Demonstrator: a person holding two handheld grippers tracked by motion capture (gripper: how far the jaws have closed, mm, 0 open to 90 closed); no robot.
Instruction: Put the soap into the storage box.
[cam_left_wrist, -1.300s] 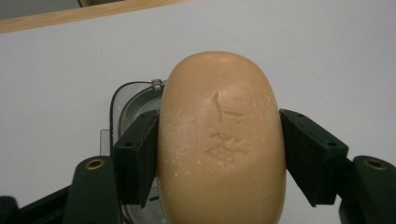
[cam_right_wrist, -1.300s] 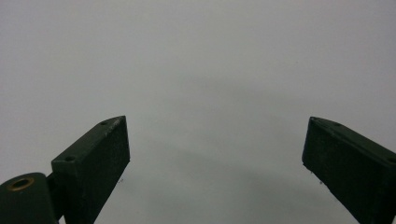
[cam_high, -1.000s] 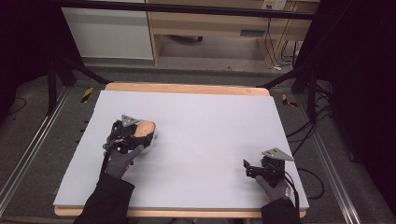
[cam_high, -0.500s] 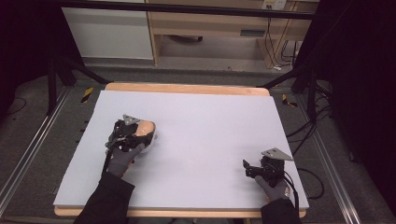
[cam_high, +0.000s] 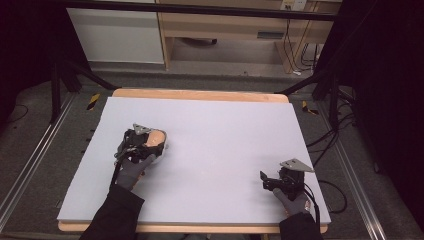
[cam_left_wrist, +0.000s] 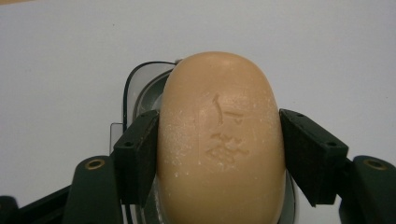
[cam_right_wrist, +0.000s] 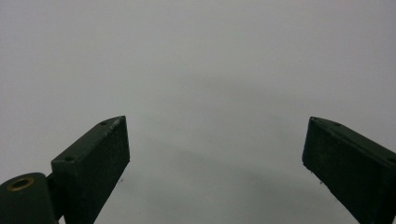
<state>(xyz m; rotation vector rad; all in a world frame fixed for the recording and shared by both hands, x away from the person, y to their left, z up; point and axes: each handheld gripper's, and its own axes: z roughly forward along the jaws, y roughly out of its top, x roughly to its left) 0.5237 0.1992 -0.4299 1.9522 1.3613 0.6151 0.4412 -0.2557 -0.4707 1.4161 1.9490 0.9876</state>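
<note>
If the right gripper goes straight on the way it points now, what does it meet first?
Probably nothing soon. The right gripper stands open over the bare white table, with nothing between or ahead of its jaws. In the high view it points roughly toward the left gripper and its soap, far off.

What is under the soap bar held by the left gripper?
A clear dish with a dark rim shows beneath the soap bar, which the left gripper clamps. The dish's middle is covered.
</note>
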